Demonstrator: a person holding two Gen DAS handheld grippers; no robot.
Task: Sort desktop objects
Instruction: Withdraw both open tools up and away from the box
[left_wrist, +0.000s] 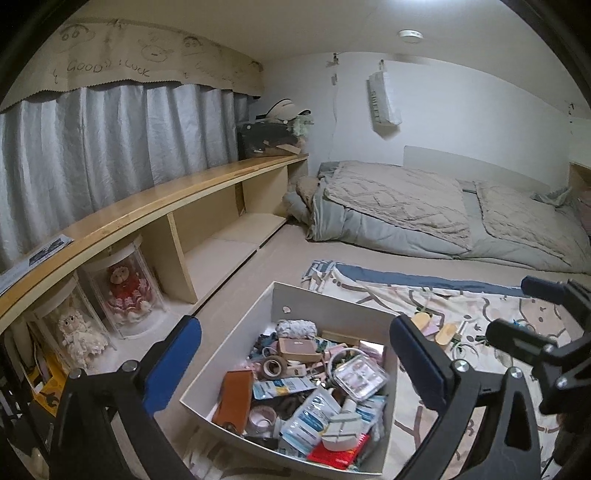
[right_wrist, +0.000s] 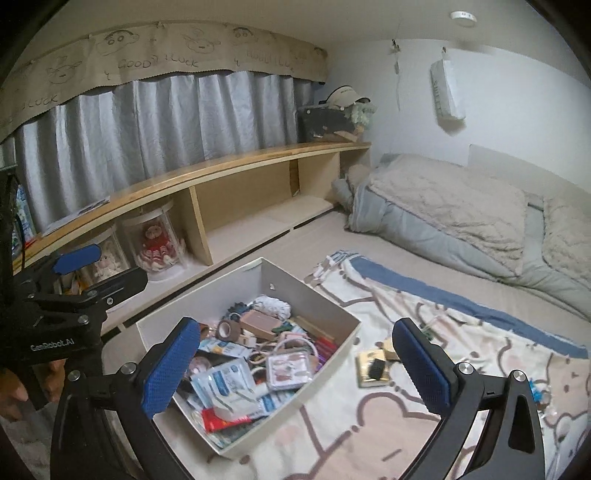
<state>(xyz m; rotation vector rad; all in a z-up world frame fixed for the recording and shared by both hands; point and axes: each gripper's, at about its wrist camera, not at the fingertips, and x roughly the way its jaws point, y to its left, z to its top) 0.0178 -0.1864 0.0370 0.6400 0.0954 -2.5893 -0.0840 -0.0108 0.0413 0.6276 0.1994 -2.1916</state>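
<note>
A cream open box sits on the floor, packed with several small things: a brown wallet, a tape roll, a clear plastic case, blue-white sachets and a red packet. My left gripper hangs above the box, open, with nothing between its blue pads. My right gripper is open and empty above the box's right side. Each gripper shows in the other's view: the right gripper and the left gripper. A yellow card with a black clip lies on the blanket beside the box.
A patterned blanket with small loose items spreads right of the box. A long wooden shelf runs along the left, with dolls in clear cylinders under it. Folded bedding lies at the back. A hand holds the left gripper.
</note>
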